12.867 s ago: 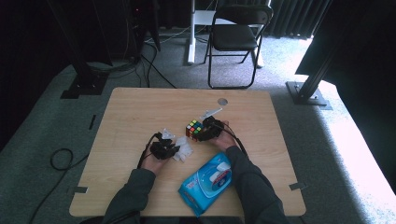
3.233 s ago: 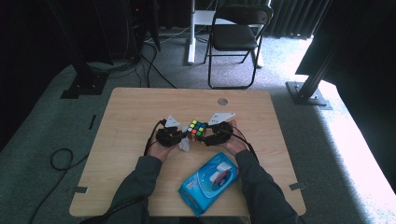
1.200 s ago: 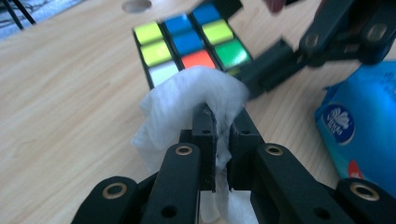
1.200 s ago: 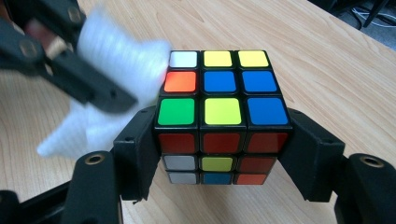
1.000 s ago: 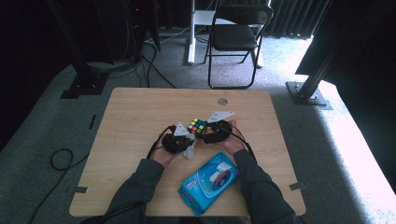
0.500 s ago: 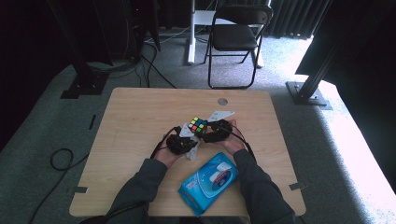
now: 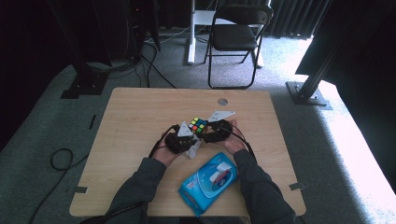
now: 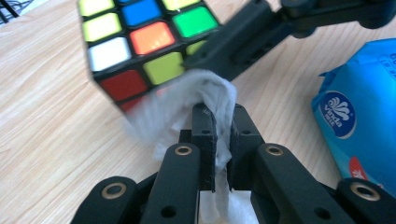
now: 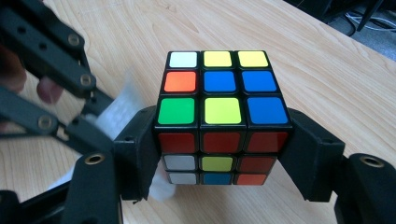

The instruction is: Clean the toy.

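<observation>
On the wooden table (image 7: pixel 130 116) the high view places both grippers near the middle, close together, with the puzzle cube (image 7: pixel 198 125) between them and a blue pack of wet wipes (image 7: pixel 209 181) lying flat nearer the person, between the two sleeves. From that height the cube is a small patch of coloured squares, and how either claw stands cannot be read there.

The right gripper view gives what the high view cannot: the right gripper (image 9: pixel 219 154) has its two black jaws clamped on opposite sides of the cube (image 9: pixel 219 116), which sits off the table between them, its top face showing white, yellow, orange, blue and green squares and its near face mostly red. A blurred bit of white wipe (image 9: pixel 116 116) lies by the cube's left side.

The left gripper view adds the other half: the left gripper (image 8: pixel 218 135) has its jaws drawn narrow, pinching a folded white wipe (image 8: pixel 205 100) whose top edge touches the lower corner of the cube (image 8: pixel 140 42). The right gripper's black linkage crosses behind it.

The pack (image 8: pixel 364 121) shows at that view's right edge, blue with a round logo; its flap looks shut in the high view, so its contents are hidden
</observation>
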Motion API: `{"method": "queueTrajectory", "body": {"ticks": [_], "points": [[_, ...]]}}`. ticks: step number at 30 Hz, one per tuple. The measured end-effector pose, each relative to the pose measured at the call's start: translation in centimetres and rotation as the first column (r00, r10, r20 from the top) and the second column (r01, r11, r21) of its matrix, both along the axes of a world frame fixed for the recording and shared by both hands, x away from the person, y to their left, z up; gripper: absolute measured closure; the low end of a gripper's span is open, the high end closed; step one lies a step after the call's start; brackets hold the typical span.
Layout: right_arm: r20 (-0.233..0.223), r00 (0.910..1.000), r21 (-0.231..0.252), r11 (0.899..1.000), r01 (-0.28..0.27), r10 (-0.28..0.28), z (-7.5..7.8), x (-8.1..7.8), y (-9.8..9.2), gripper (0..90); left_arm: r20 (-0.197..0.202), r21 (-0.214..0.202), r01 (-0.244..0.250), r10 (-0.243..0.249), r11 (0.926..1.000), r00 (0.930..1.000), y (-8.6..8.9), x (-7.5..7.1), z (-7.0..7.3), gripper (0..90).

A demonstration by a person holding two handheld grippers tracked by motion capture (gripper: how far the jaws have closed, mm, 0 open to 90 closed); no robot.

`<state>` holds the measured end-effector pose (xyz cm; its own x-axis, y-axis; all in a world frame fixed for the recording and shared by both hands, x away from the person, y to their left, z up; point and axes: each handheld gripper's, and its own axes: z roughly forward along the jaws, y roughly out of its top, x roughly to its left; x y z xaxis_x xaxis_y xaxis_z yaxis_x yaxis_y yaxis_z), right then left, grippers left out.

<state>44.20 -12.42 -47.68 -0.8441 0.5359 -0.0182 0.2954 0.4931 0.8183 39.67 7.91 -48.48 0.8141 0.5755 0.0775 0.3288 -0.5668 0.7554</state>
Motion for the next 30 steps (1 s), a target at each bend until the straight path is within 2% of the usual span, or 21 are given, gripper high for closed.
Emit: {"method": "queueTrajectory", "body": {"ticks": [3,8,12,17,22,30], "points": [[-0.001,1.0,-0.016,1.0,-0.002,0.002,-0.2,-0.1,0.0,34.2,0.006,-0.02,-0.015,0.015,0.9997,0.9999,0.5,0.1,0.4,83.7],[-0.013,0.9999,-0.009,1.0,-0.001,0.001,-0.6,-0.1,-0.1,34.2,0.024,-0.034,-0.028,0.029,0.999,0.9993,0.8,0.2,0.9,83.6],[-0.013,0.9999,-0.011,1.0,-0.002,0.002,-0.6,-0.1,-0.3,34.2,0.036,-0.071,-0.045,0.047,0.9964,0.9982,1.1,0.2,1.3,83.6],[-0.014,0.9999,-0.014,1.0,0.008,-0.009,-0.8,0.0,-0.8,34.2,0.047,-0.091,-0.065,0.069,0.9937,0.9965,1.7,0.3,1.7,83.6],[-0.027,0.9993,-0.015,1.0,0.027,-0.027,-1.2,0.1,-1.6,34.2,0.042,-0.091,-0.082,0.086,0.9925,0.9954,2.5,0.3,1.5,83.5],[-0.043,0.9988,-0.026,0.999,0.023,-0.024,-1.8,0.3,-1.9,34.2,0.012,-0.078,-0.097,0.099,0.9922,0.995,3.1,0.3,0.5,83.3]]}}
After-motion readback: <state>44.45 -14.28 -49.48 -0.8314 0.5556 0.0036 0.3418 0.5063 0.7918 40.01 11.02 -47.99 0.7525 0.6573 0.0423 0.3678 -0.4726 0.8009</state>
